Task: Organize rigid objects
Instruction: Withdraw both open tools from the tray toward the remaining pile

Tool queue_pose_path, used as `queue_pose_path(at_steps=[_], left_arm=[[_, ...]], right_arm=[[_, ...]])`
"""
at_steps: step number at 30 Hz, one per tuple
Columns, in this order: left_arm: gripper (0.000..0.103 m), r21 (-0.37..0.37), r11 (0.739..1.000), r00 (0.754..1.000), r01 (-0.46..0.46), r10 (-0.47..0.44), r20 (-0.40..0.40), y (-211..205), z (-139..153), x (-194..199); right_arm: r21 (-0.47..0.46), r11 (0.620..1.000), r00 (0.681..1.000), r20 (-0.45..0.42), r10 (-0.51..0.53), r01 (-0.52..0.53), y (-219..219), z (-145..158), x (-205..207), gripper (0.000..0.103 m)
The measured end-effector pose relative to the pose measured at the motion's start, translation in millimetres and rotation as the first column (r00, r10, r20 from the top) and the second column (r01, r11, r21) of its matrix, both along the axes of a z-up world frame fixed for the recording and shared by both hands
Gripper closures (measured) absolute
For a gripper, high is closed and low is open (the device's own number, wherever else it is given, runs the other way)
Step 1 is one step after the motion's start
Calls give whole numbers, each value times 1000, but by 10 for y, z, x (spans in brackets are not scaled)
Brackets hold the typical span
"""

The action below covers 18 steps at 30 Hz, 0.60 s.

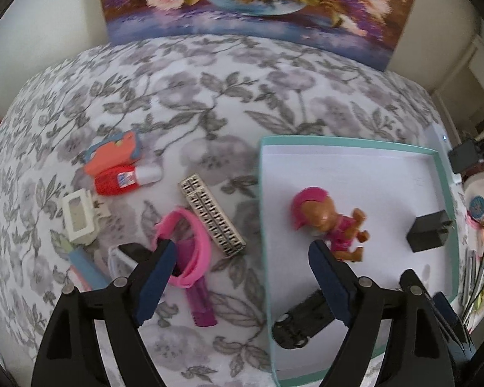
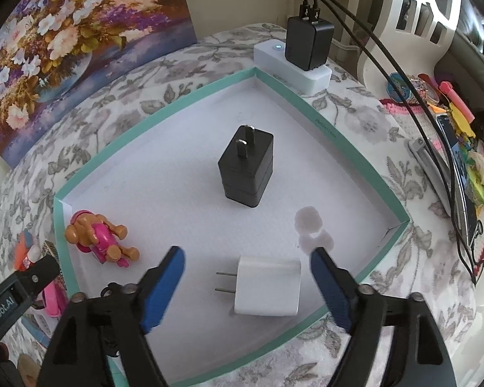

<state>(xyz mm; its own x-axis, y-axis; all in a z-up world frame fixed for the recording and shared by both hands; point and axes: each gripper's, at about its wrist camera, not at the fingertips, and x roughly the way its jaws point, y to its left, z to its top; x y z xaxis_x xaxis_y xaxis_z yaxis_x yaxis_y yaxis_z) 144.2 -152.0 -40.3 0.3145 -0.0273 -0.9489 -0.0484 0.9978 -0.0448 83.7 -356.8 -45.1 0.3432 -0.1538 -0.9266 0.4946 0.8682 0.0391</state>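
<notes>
Tabletop [image 1: 209, 96]: you work over a grey-flowered cloth; a flower painting [image 1: 258, 6] leans at the back.
Tray [image 2: 151, 109]: white floor, teal rim, set on the cloth to the right of the loose items.
Black plug [image 2: 246, 167]: stands upright mid-tray, prongs up.
White plug [image 2: 267, 287]: lies flat near the tray's front rim, long axis across your right view, prongs pointing left.
Dog toy [image 1: 332, 225]: brown, pink cap and suit, lying on its side by the tray's left wall.
Toy car [image 1: 301, 322]: black, in the tray's near corner, partly hidden behind a finger.
Loose items: red glue bottle [image 1: 122, 180], patterned bar [image 1: 213, 214], pink band [image 1: 187, 248], all outside the tray.
Left hand-held gripper [image 1: 242, 248]: fingers apart, holding nothing, straddling the tray's left rim.
Right hand-held gripper [image 2: 248, 254]: fingers apart, white plug between them, untouched.
</notes>
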Motion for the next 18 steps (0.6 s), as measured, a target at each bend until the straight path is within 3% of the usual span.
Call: queue_pose_path(at_steps=[4,12,18], left_arm=[[18,-13,999,999,-51,51,-19,156,-48,-4],[18,-33,991,990,-131,130,-48,433,-80,-68],[18,-3,984,984,-176,176,-22,685,86,-152]], right_arm=[[-14,1000,1000,5,-6,6,-1,8,-5,0],[-46,998,999,24,32,-31,134,116,-19,0],[-42,996,995,66,78,-75,389,309,-21,0]])
